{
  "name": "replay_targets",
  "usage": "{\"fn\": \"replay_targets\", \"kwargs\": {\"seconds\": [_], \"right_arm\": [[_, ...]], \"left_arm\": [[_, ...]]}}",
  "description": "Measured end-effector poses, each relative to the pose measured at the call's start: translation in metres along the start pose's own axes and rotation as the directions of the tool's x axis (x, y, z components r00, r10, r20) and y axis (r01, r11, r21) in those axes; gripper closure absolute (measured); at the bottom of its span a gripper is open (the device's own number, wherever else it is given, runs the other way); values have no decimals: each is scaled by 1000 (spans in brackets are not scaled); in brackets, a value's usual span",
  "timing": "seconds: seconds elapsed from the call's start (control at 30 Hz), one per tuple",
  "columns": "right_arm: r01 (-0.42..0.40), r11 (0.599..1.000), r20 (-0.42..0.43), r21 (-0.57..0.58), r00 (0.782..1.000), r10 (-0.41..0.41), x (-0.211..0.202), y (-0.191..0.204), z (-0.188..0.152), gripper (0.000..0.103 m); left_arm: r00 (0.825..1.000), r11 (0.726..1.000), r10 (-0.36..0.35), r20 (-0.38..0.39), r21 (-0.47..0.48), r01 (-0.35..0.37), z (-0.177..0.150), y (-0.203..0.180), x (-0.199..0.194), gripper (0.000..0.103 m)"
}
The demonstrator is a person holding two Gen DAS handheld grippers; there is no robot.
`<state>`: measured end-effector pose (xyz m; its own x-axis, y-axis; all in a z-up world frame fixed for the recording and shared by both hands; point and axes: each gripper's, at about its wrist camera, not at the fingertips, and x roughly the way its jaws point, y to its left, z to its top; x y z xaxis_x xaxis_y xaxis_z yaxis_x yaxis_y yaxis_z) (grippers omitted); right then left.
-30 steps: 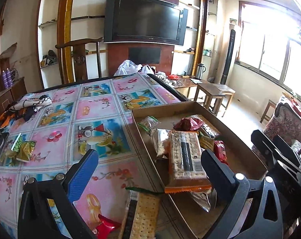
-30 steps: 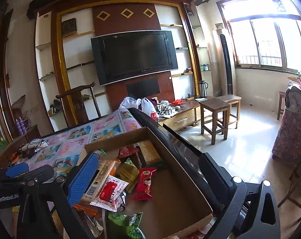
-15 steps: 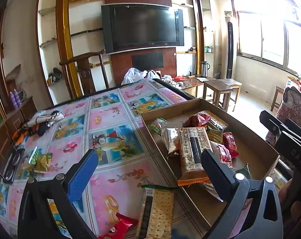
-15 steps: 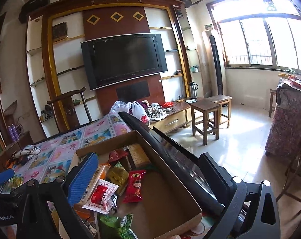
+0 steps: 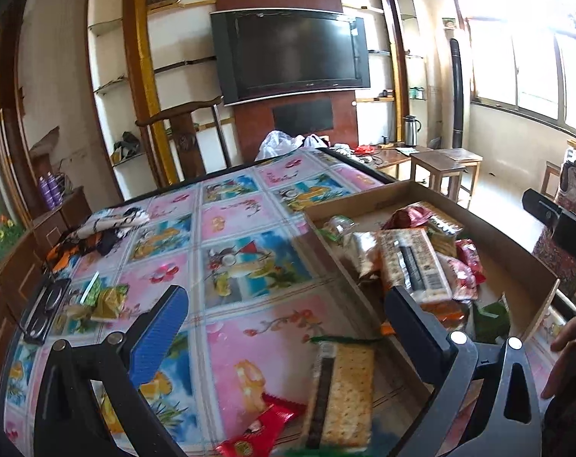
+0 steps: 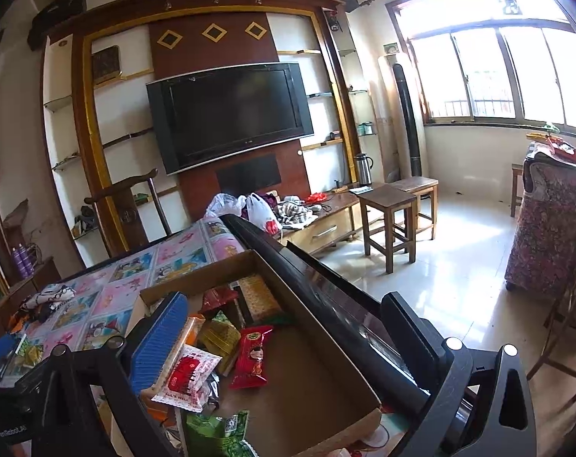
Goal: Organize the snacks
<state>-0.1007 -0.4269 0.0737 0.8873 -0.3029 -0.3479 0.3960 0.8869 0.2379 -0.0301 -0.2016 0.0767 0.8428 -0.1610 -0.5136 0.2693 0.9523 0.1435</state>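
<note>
Cracker pack (image 5: pixel 341 392) lies on the tabletop (image 5: pixel 227 228) at bottom center of the left view, long axis running away, right between the left hand-held gripper (image 5: pixel 284 327) fingers, wide open, empty. Cardboard box (image 5: pixel 516 266) sits right. Right hand-held gripper (image 6: pixel 280 327) also wide open, empty, farther off.

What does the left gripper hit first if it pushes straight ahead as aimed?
Probably the cracker pack lying on the table between the open left gripper fingers, beside the cardboard box. Depth is unclear; held high, it could pass over.

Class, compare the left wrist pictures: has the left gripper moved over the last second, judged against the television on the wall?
Yes. The left gripper has tilted upward and pulled back: the television now sits lower and more central, and more of the cracker packet shows.
</note>
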Motion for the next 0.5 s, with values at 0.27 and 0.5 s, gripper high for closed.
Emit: {"fn": "replay_targets", "kwargs": {"seconds": [0.27,0.5], "right_arm": [[-9,1000,-10,21,1000,10,3,-4,1,1],[-10,1000,-10,27,1000,11,4,-5,1,1]], "left_arm": [[998,997,56,-18,-52,-57,-13,32,-4,0],[994,993,105,-42,-45,-107,-15,37,3,0]]}}
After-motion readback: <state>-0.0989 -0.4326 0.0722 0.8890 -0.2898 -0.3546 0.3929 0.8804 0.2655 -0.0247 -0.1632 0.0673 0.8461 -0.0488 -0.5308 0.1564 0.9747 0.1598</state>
